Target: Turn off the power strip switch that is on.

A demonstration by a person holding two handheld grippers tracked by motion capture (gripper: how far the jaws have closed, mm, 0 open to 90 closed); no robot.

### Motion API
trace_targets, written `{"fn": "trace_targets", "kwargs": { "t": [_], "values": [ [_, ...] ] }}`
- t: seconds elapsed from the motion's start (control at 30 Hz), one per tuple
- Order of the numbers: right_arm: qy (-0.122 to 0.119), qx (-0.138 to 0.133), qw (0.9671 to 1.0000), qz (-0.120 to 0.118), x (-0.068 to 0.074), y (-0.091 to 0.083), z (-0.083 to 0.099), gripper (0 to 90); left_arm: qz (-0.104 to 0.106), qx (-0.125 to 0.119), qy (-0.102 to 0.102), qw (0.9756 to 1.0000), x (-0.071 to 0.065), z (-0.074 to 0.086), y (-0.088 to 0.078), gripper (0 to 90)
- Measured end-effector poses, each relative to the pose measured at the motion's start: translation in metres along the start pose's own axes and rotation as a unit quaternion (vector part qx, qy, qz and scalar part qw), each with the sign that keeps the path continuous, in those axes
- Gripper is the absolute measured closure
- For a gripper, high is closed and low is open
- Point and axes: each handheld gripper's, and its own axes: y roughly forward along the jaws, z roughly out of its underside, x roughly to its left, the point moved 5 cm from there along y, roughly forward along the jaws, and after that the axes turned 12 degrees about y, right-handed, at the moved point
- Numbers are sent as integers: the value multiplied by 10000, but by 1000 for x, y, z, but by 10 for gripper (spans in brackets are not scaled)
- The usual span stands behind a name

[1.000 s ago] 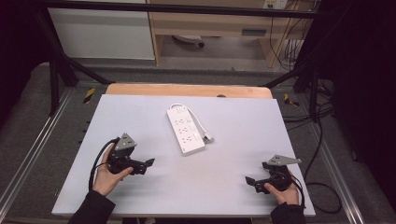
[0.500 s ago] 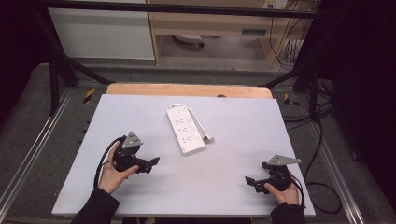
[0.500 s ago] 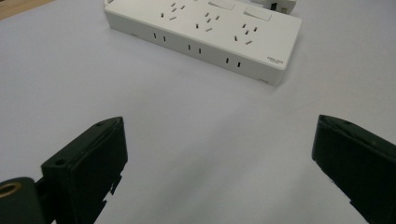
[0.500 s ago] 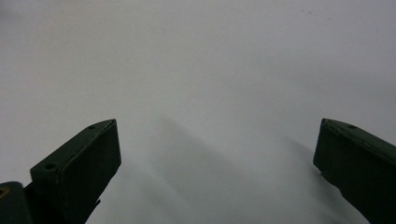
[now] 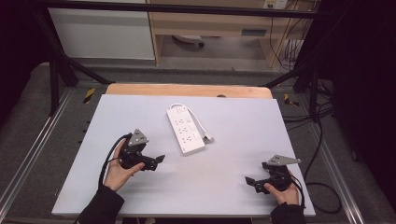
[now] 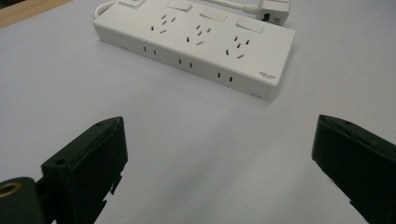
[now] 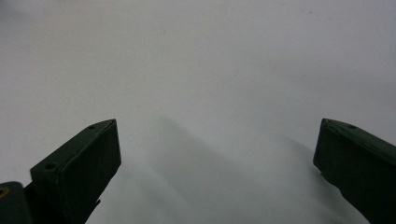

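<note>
- Power strip [image 5: 185,130]: lies flat mid-bench [image 5: 224,186], long axis running away from the person, slightly slanted.
- Left gripper [image 5: 159,159]: fingers wide, empty, aimed at the strip's near end; clearly nearer.
- Right gripper [image 5: 249,180]: fingers wide, empty, well apart.

High view looks down; left tongs' [image 6: 219,172] camera shares the power strip [image 5: 186,130] close up

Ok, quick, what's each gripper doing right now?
Left gripper: open, holding nothing, pointed at the power strip.
Right gripper: open, holding nothing, over bare table.
</note>
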Motion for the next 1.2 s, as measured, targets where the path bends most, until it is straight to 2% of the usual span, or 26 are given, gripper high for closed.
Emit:
{"fn": "trace_targets", "kwargs": {
  "t": [1.0,1.2],
  "values": [
    [-19,12,10000,2,0,0,0,12,35,6,75,10000,-4,-30,23,36],
    [-35,23,10000,2,0,0,0,13,27,-10,20,10000,-2,-33,27,39]
  ]
}}
